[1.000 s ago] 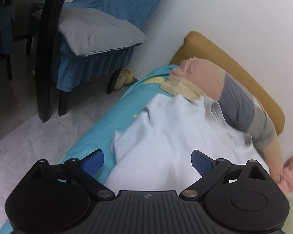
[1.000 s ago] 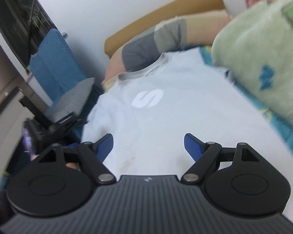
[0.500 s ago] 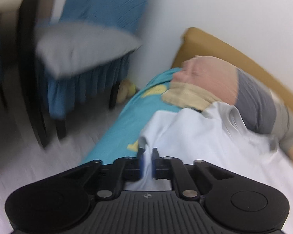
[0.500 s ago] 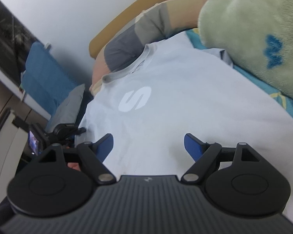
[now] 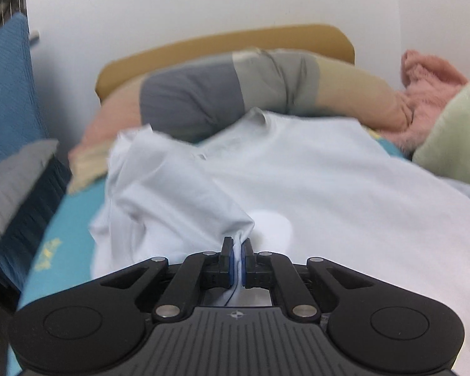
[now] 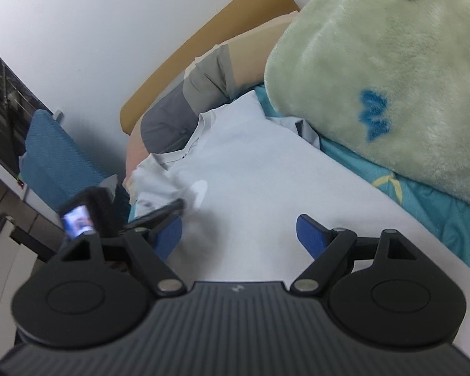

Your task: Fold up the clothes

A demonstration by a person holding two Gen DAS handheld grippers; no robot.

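Note:
A pale blue T-shirt (image 5: 329,181) lies spread on a bed with a turquoise sheet (image 5: 62,235). My left gripper (image 5: 238,250) is shut on the shirt's left sleeve edge and has pulled it over the shirt's body, so a fold bunches up at the left. The shirt also shows in the right wrist view (image 6: 250,169), collar toward the far end. My right gripper (image 6: 238,235) is open and empty, low over the shirt's lower part. The left gripper (image 6: 159,211) shows at the left of that view.
A pink, grey and beige bolster pillow (image 5: 235,94) lies past the collar against a mustard headboard (image 5: 222,47). A green fleece blanket (image 6: 391,78) rises at the right, a pink garment (image 5: 429,75) behind it. A blue-covered chair (image 6: 56,156) stands left of the bed.
My left gripper closed on the sleeve edge and carried it rightward over the shirt, covering part of the white logo. My right gripper stayed open and shifted slightly.

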